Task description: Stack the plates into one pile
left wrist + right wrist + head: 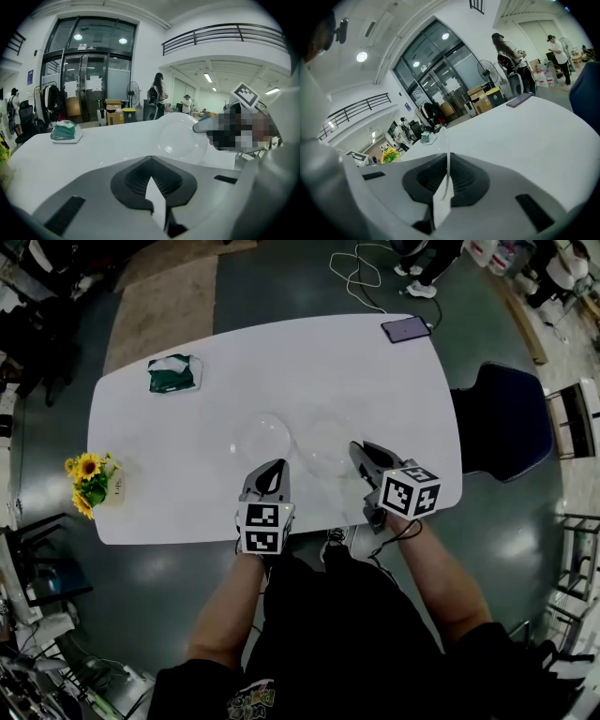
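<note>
- While both tools hang over the near edge of the white surface (187,493), the left tool (275,466) is clenched, and nothing shows between its jaws.
- Beside it, the right tool (357,447) is clenched on the rim of a clear plate (180,138). That plate is tilted, its face turned toward the left tool, and the right gripper view shows the rim edge-on between the jaws.
- Just beyond the left tool's tips, a second clear plate (261,439) lies flat on the surface, just beside the held one. Whether the two touch cannot be told.
- At the left edge stand sunflowers (89,479).
- Farther off lie a green-and-white packet (172,373) and, at the far right corner, a phone (405,329).
</note>
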